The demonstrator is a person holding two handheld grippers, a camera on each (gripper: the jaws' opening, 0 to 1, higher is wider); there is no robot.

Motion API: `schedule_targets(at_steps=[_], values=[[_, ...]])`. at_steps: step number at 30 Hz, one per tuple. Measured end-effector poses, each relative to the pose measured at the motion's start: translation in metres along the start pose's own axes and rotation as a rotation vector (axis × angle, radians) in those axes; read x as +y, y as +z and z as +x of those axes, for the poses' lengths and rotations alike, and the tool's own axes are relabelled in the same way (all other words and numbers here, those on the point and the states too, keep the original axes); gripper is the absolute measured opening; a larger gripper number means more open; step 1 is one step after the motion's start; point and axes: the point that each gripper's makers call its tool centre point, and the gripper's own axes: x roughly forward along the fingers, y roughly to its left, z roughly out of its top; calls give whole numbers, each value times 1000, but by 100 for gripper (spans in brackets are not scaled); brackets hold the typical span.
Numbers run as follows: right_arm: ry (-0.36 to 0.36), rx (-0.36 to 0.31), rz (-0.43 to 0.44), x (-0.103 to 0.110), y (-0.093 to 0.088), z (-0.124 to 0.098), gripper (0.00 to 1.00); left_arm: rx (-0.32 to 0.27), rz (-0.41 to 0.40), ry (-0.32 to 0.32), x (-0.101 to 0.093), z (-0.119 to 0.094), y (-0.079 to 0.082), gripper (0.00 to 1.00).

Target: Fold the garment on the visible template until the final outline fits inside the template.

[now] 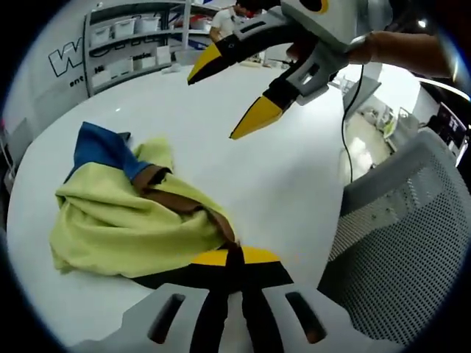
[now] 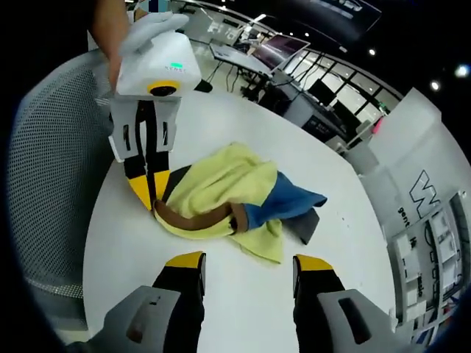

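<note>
A crumpled yellow-green garment (image 1: 125, 220) with a blue part (image 1: 103, 147) and a brown band (image 1: 188, 202) lies on the round white table (image 1: 280, 184). My left gripper (image 1: 235, 257) is shut on the garment's brown-edged corner at the near side. From the right gripper view, the left gripper (image 2: 151, 197) pinches the brown band (image 2: 195, 219) at the garment's (image 2: 228, 184) left edge. My right gripper (image 2: 249, 262) is open, hovering just short of the cloth with nothing between its jaws. It also appears as the right gripper (image 1: 228, 99), held above the table beyond the garment.
A grey mesh chair (image 1: 397, 250) stands against the table edge beside the left gripper, also seen as the mesh chair (image 2: 51, 162). Shelves with white bins (image 1: 132, 44) stand beyond the table. Desks with monitors (image 2: 272, 51) are behind. A dark flap (image 2: 305, 224) shows under the blue part.
</note>
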Motion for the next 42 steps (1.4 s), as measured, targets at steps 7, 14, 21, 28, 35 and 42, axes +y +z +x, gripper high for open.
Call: schedule_targets(at_steps=[7,14,21,28,35,42], values=[[9,-8,-3,2,2,2,44,5,16,-12,-2,-10,-4,2],[24,-21,-2,6,6,5,43,31,33,-4,2,-27,-17,2],[46,-35,-12,12,13,10,43,41,26,5,6,-37,-26,2],[65,-45,-20,13,19,16,42,52,29,5,10,-43,-31,2],[85,-52,-30,13,27,25,41,50,17,21,19,-54,-36,2],[101,-54,-42,11,32,34,41,47,-2,50,30,-63,-39,2]])
